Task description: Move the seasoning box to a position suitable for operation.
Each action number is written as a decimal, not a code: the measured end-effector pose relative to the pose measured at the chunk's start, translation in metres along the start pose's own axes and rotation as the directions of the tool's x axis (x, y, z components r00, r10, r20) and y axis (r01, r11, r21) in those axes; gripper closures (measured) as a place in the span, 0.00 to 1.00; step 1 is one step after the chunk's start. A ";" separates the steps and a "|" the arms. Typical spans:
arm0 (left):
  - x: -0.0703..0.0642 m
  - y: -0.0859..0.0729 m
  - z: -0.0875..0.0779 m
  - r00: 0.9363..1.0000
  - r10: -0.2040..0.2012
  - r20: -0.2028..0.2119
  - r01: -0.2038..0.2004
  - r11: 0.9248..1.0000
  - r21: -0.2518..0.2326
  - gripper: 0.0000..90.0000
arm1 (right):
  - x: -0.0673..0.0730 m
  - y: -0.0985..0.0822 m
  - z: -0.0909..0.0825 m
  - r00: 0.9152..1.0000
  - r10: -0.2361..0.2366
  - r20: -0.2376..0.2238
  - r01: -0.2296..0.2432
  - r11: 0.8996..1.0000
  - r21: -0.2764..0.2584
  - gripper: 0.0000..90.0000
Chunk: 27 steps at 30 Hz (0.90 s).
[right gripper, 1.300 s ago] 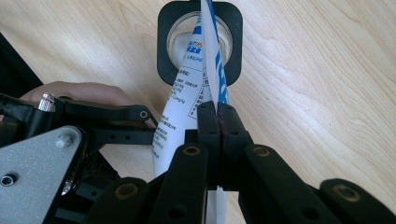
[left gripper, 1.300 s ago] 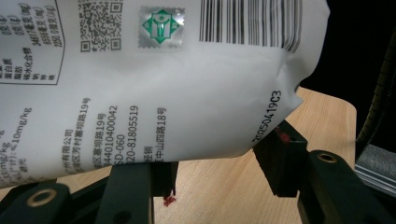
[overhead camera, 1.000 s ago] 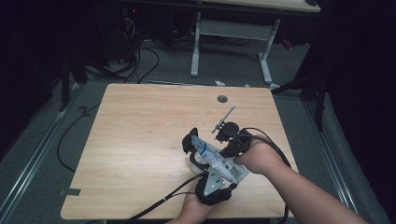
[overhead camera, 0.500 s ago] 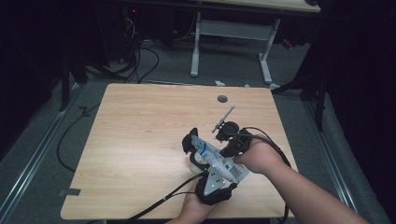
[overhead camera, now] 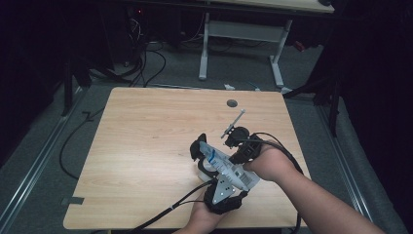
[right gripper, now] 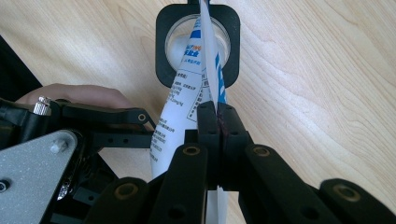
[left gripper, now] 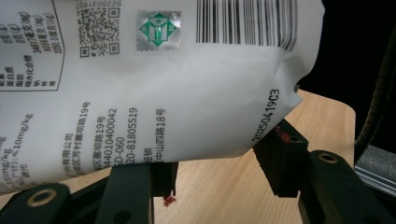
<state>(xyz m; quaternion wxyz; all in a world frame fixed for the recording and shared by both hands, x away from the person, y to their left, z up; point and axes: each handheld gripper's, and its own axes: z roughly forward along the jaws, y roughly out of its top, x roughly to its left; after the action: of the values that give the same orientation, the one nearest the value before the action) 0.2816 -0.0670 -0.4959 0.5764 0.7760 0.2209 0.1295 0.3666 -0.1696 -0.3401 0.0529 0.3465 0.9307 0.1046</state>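
Nothing has moved since a second ago: the left gripper (overhead camera: 202, 153) clasps the white tube (overhead camera: 229, 168) around its body with half-open jaws, steadying it above the tabletop (overhead camera: 146, 146), while the right gripper (right gripper: 218, 130) pinches its flat crimped tail shut.

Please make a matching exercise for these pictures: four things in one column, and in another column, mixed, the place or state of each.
Things:
1. left gripper
2. right gripper
3. white tube
4. grey round plug

Places or states:
a. near the far edge of the wooden table
b. shut on the tube's flat end
c. held by both grippers
d. gripping the tube's wide printed body

Pairs: 1-d, 2-b, 3-c, 4-a
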 end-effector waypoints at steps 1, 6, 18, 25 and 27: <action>0.000 0.000 0.000 1.000 -0.001 0.000 0.001 1.000 -0.001 0.59 | 0.000 0.000 0.000 1.000 -0.002 0.000 0.002 1.000 -0.002 1.00; -0.001 0.001 0.001 1.000 -0.005 0.002 0.005 1.000 -0.007 0.59 | 0.000 0.000 -0.001 1.000 0.000 0.002 0.000 1.000 -0.005 1.00; 0.000 0.002 0.000 1.000 -0.002 -0.002 0.002 1.000 -0.008 0.59 | 0.000 0.001 -0.001 1.000 -0.003 0.004 0.003 1.000 -0.005 1.00; 0.000 0.002 0.000 1.000 -0.002 -0.002 0.002 1.000 -0.008 0.59 | 0.000 0.001 -0.001 1.000 -0.008 0.004 0.008 1.000 -0.006 1.00; 0.000 0.002 0.000 1.000 -0.001 -0.002 0.001 1.000 -0.008 0.59 | 0.000 0.001 -0.001 1.000 -0.007 0.001 0.007 1.000 -0.008 1.00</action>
<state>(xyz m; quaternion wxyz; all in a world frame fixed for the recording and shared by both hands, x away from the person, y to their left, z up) 0.2818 -0.0677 -0.4944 0.5794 0.7734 0.2215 0.1310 0.3674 -0.1687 -0.3391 0.0554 0.3431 0.9314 0.1081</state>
